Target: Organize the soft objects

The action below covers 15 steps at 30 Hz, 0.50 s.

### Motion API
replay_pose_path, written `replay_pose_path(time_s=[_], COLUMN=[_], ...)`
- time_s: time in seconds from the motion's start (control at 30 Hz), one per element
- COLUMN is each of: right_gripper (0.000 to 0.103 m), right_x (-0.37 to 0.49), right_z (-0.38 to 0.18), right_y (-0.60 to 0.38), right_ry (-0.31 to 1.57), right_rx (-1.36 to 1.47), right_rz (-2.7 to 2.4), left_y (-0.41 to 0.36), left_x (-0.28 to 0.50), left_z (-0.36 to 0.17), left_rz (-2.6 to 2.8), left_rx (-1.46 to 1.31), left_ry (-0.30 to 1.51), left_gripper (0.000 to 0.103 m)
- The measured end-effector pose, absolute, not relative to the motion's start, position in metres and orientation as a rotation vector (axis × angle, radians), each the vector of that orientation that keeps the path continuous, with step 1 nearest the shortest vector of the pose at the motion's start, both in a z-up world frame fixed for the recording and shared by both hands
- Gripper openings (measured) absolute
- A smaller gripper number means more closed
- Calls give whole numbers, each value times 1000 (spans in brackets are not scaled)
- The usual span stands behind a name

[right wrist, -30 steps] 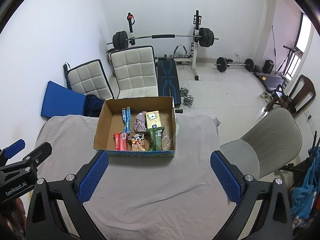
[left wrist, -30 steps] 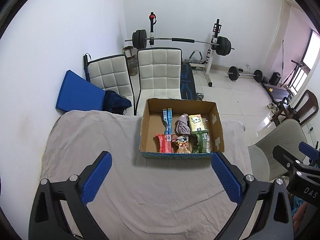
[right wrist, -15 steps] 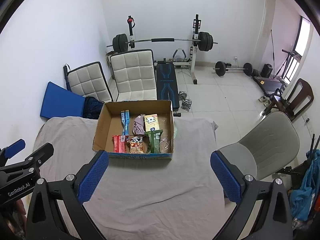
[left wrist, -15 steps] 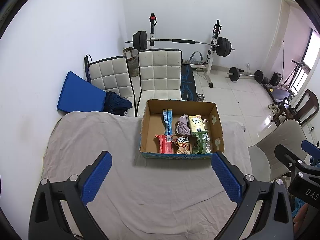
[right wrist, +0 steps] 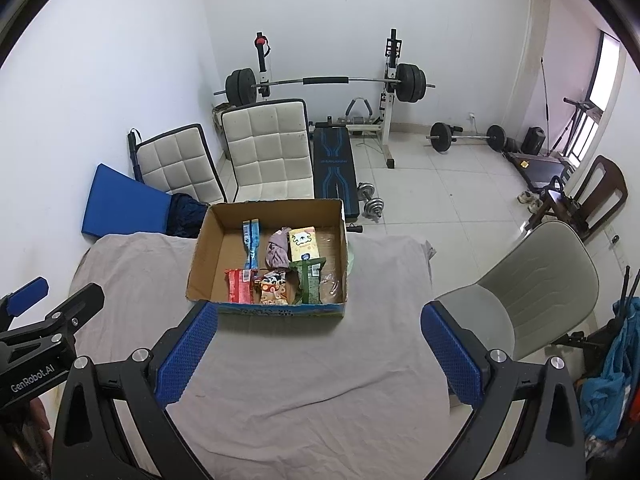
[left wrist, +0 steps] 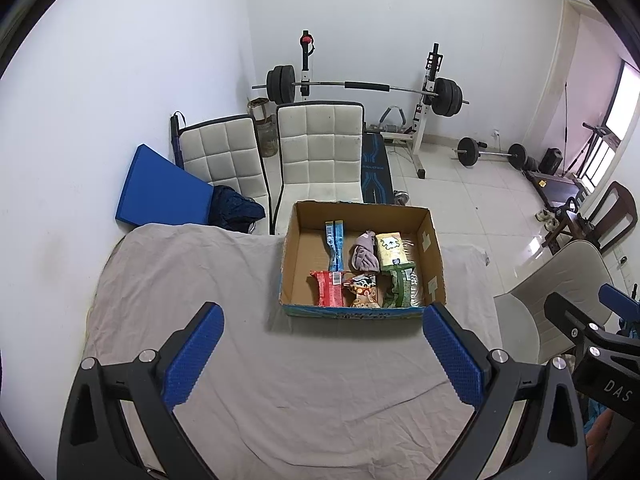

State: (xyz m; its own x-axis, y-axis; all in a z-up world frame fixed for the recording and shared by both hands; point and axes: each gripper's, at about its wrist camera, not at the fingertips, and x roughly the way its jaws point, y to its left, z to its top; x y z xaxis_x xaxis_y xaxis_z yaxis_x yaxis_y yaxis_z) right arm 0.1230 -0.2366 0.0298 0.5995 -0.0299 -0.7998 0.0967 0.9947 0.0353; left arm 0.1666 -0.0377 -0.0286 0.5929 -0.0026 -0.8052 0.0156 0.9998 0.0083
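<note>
Dumbbells [right wrist: 370, 200] only in right view; both tongs [left wrist: 320, 354] [right wrist: 316, 354] agape, empty.

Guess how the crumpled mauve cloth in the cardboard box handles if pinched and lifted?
The crumpled mauve cloth is bunched in soft folds, so probably floppy: it should drape and unfurl. Likely light and unbreakable. It lies against the yellow cartoon packet, so it may drag that along.

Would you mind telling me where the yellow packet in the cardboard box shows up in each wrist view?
Left wrist view: the yellow packet lies right of centre, in the far right part of the cardboard box.
Right wrist view: it lies just left of centre, again far right in the box.
Shared landmark: the purple cloth lies just left of the packet in both.
</note>
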Motion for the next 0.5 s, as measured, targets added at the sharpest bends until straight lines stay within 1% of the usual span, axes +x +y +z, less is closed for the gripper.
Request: replay_pose_path(time_s=[0.5], right_gripper=[103], right_x=[115], right_z=[34], right_y=[-230], right_ry=[899], right_rx=[56], right_rz=[-107], left_y=[-43], left_x=[155], left_z=[-18], left_rz=[1], left_rx=[13], left_ry=[917], left_gripper=[102])
